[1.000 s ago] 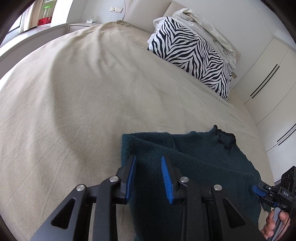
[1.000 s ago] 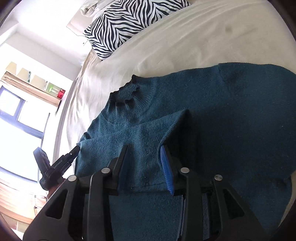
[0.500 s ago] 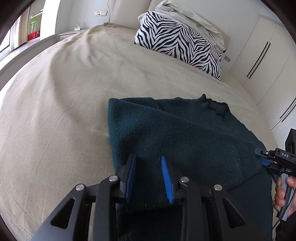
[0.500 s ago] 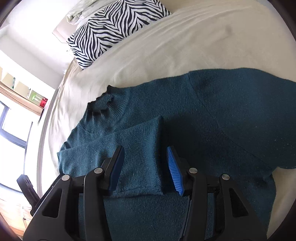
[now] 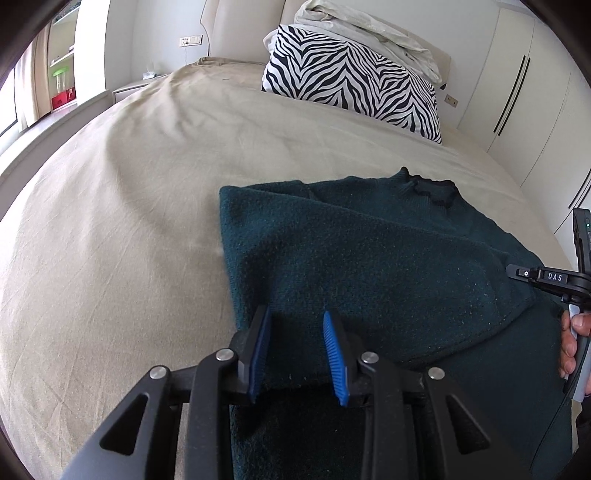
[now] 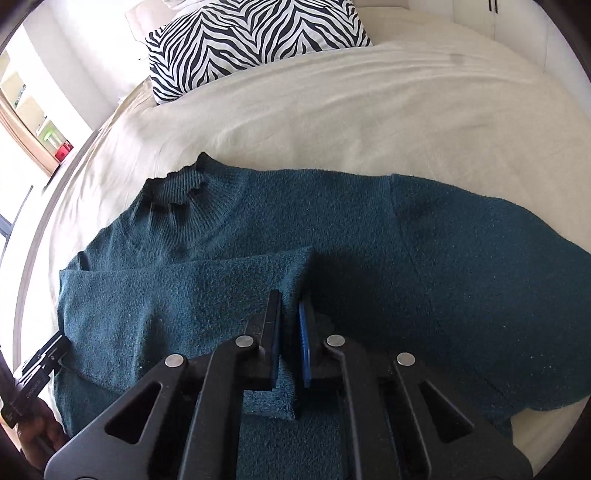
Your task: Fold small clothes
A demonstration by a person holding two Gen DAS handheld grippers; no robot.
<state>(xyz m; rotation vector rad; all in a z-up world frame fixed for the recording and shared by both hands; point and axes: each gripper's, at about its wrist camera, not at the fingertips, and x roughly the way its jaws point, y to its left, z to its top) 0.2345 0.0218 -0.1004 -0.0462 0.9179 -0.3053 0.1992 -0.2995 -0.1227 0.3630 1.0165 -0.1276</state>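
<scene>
A dark teal knit sweater (image 5: 369, 258) lies on the bed, collar (image 6: 177, 192) towards the pillow. Its left sleeve is folded across the chest. My left gripper (image 5: 295, 310) sits at the sweater's folded left edge. Its blue pads stand partly apart with a thick fold of knit between them. The right gripper (image 6: 290, 297) is shut on the end of the folded sleeve (image 6: 221, 288), its pads almost touching. The right gripper (image 5: 546, 277) also shows at the sweater's right side in the left wrist view, held by a hand (image 5: 570, 343). The other sleeve (image 6: 498, 258) spreads to the right.
A beige sheet (image 5: 129, 221) covers the wide bed. A zebra-striped pillow (image 5: 351, 81) lies at the head, with crumpled white bedding (image 5: 369, 26) behind it. White wardrobe doors (image 5: 535, 92) stand to the right, a window ledge to the left.
The right jaws have closed on the end of the folded sleeve. My left gripper has slid along the sweater's folded left side and rolled. The fold now lies flatter.
</scene>
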